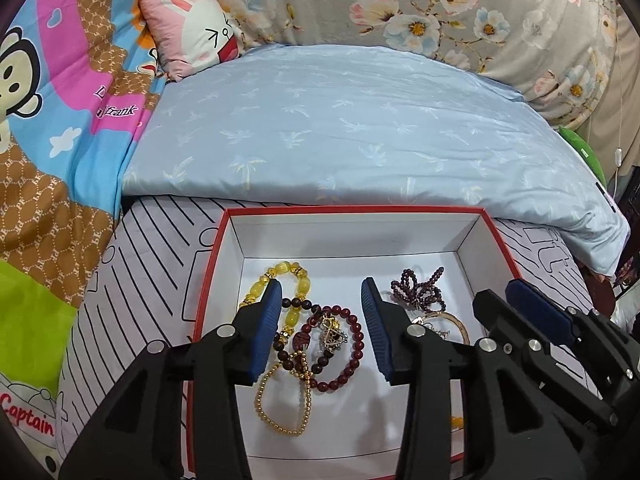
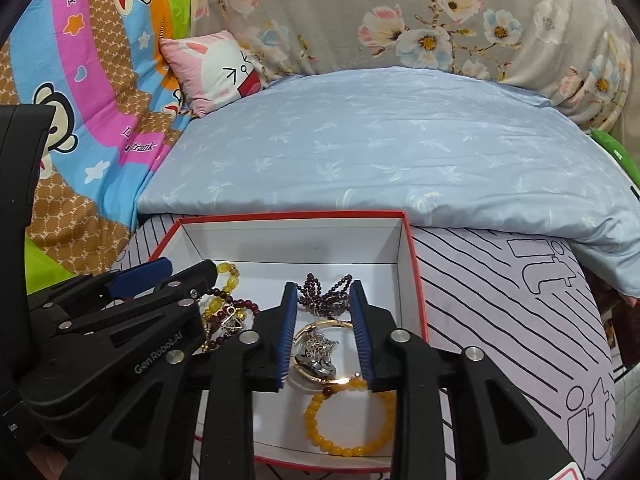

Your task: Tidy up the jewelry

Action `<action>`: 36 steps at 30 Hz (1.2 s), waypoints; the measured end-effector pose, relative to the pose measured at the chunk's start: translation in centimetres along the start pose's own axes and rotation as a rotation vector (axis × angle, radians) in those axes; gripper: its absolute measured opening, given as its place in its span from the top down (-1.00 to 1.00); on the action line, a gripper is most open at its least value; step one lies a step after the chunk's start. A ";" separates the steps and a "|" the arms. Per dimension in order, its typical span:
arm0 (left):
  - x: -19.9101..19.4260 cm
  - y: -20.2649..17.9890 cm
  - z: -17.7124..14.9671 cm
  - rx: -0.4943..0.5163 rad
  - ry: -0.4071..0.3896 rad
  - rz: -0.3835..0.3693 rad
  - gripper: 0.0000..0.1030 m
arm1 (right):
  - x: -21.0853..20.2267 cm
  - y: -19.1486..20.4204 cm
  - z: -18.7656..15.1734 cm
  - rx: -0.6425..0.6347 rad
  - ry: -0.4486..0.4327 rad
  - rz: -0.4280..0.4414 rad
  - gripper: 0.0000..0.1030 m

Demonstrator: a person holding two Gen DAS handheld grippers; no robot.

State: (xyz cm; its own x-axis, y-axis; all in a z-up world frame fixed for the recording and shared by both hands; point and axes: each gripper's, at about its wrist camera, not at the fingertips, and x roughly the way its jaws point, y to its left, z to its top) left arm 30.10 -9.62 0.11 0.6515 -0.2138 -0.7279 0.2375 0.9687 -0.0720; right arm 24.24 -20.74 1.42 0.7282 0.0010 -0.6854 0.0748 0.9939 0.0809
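Note:
A red-rimmed white box [image 1: 352,210] [image 2: 416,280] lies on the bed and holds jewelry. In the left wrist view I see a yellow bead bracelet [image 1: 298,276], a dark red bead bracelet [image 1: 352,344], a gold bead chain [image 1: 280,408] and a purple bead cluster [image 1: 420,284]. My left gripper [image 1: 322,300] is open above the red bracelet and holds nothing. My right gripper [image 2: 324,300] is open over a gold bangle [image 2: 320,326] with a silver pendant [image 2: 320,354]. An orange bead bracelet [image 2: 348,420] lies just in front of it. The right gripper also shows in the left wrist view [image 1: 532,304].
The box rests on a white sheet with black stripes [image 2: 500,300]. A light blue quilt [image 1: 340,132] lies behind it. A pink rabbit cushion [image 1: 192,32], a cartoon monkey blanket [image 1: 52,120] and a floral cover [image 1: 440,8] lie further back.

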 end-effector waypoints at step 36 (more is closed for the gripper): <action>-7.7 1.7 -5.5 -0.051 -0.022 0.102 -0.52 | -8.1 0.2 -4.9 0.067 -0.015 -0.093 -0.28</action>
State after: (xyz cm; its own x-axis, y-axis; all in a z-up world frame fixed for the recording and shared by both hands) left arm 21.49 -5.57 1.86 0.6862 -0.1162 -0.7180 0.1327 0.9906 -0.0335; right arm 15.00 -20.04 3.48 0.7263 -0.0929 -0.6810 0.1874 0.9801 0.0662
